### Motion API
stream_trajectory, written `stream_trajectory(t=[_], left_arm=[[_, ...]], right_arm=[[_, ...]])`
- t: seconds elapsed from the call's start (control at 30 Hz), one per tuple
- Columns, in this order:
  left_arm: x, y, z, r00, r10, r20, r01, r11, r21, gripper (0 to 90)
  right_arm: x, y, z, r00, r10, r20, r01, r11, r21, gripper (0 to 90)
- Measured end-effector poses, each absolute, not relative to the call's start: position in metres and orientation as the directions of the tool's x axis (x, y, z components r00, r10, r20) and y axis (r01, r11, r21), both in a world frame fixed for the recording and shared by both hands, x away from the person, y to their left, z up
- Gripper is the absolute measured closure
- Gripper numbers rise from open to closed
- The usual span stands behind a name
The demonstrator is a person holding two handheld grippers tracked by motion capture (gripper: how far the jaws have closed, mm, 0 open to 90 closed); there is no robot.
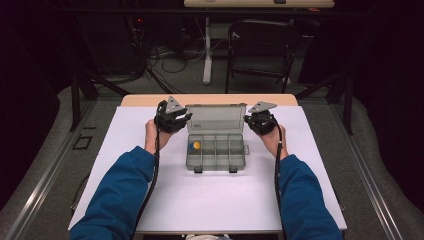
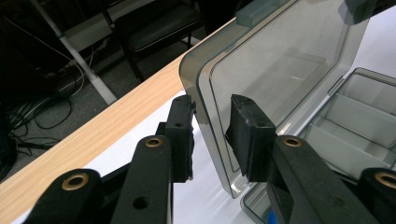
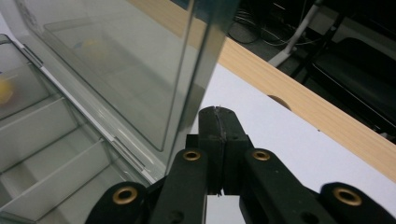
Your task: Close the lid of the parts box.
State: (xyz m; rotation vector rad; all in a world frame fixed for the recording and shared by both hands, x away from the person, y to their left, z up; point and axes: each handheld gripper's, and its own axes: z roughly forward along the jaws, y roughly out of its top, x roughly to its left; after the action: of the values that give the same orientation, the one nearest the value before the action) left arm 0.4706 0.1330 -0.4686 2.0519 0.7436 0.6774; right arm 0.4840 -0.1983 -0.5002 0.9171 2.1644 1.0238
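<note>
Left tongs [image 2: 210,135] straddling lid [image 2: 280,70], seemingly untouched

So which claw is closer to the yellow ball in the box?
Left. The left claw sits at the raised lid's left edge, just above the compartment holding the yellow ball. The right claw is at the lid's far edge, across the box.

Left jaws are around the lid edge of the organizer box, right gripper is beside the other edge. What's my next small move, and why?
Probably finish closing the left gripper on the lid. Its jaws straddle the upright lid's side edge, with a gap visible on the outer side, so it isn't pinched yet. The right gripper is shut with nothing between its jaws, next to the lid's other edge, so it gives no hold. The box lies open.
</note>
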Motion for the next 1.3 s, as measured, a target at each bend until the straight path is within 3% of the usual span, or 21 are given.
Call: stream_trajectory(t=[0.13, 0.33, 0.47, 0.57, 0.77, 0.97, 1.3], left_arm=[[0.470, 0.135, -0.468, 0.684, 0.704, 0.193, 0.258, -0.481, 0.838, 73.0], [0.470, 0.137, -0.468, 0.685, 0.705, 0.183, 0.262, -0.473, 0.841, 75.8], [0.469, 0.138, -0.468, 0.687, 0.705, 0.173, 0.265, -0.465, 0.845, 76.6], [0.469, 0.138, -0.468, 0.690, 0.703, 0.171, 0.264, -0.465, 0.845, 77.3], [0.469, 0.139, -0.468, 0.696, 0.701, 0.158, 0.270, -0.459, 0.847, 77.9], [0.468, 0.140, -0.467, 0.705, 0.692, 0.154, 0.268, -0.462, 0.845, 78.2], [0.461, 0.146, -0.467, 0.727, 0.677, 0.111, 0.284, -0.444, 0.850, 78.8]], right_arm=[[0.483, -0.204, -0.496, -0.585, 0.784, -0.208, 0.351, 0.476, 0.806, 73.4], [0.479, -0.213, -0.487, -0.576, 0.793, -0.197, 0.386, 0.477, 0.790, 42.2], [0.476, -0.216, -0.480, -0.597, 0.782, -0.181, 0.396, 0.483, 0.781, 28.6], [0.473, -0.214, -0.474, -0.611, 0.772, -0.176, 0.384, 0.483, 0.787, 29.5], [0.472, -0.201, -0.462, -0.641, 0.751, -0.160, 0.364, 0.481, 0.798, 54.2], [0.474, -0.192, -0.454, -0.656, 0.738, -0.157, 0.346, 0.480, 0.806, 72.6], [0.466, -0.192, -0.453, -0.676, 0.720, -0.157, 0.338, 0.493, 0.802, 76.1]])
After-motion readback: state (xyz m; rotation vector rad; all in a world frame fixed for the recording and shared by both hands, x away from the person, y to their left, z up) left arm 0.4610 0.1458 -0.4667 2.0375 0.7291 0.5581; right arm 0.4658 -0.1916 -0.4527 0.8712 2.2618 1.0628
